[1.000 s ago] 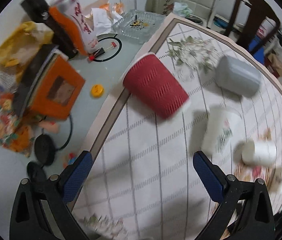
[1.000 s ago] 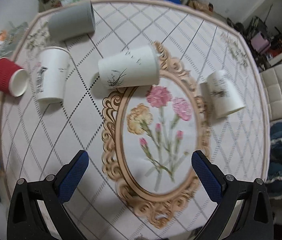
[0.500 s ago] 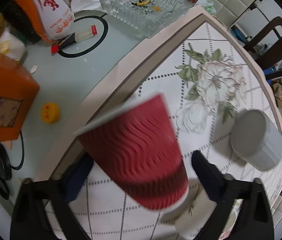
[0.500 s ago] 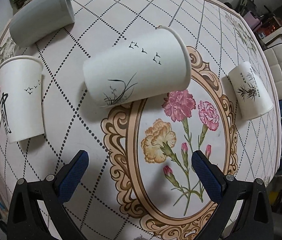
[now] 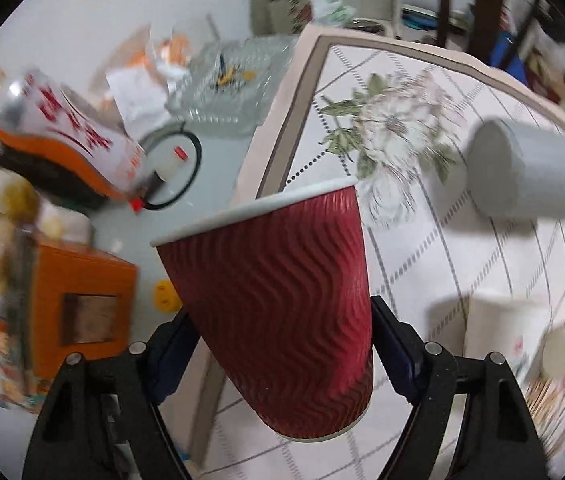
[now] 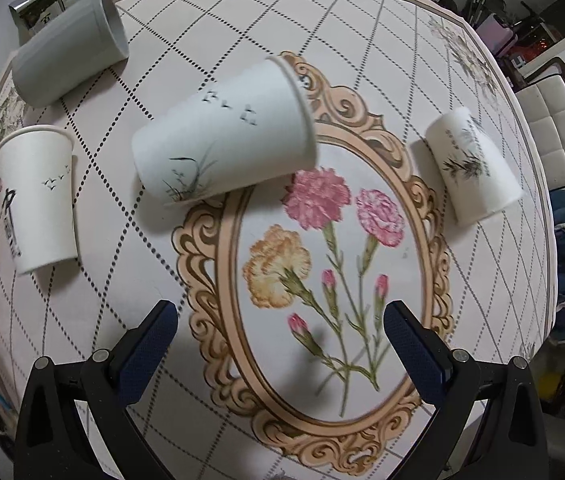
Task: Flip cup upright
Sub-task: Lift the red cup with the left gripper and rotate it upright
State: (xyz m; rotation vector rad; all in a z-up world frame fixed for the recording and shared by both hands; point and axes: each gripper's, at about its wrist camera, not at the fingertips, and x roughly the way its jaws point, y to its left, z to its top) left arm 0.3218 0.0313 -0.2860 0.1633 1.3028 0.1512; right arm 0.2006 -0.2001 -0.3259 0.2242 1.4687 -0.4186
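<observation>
My left gripper (image 5: 282,352) is shut on a red ribbed paper cup (image 5: 278,304); its blue pads press both sides, and the cup is lifted off the table, nearly upright with its white rim on top. My right gripper (image 6: 280,344) is open and empty above the floral tablecloth (image 6: 322,280). A white paper cup with a bird print (image 6: 222,136) lies on its side ahead of it. Another white cup (image 6: 38,196) lies at the left, a third (image 6: 474,168) at the right, and a grey cup (image 6: 70,48) at the back left.
Left of the tablecloth's edge are an orange box (image 5: 82,300), a snack bag (image 5: 70,148), a glass ashtray (image 5: 230,84) and a yellow cap (image 5: 164,298). The grey cup (image 5: 526,168) and white cups (image 5: 498,328) lie to the right. Chairs stand behind the table.
My left gripper closed on the red cup, lifted it and turned it toward upright. My right gripper moved closer to the bird-print white cup and stayed open.
</observation>
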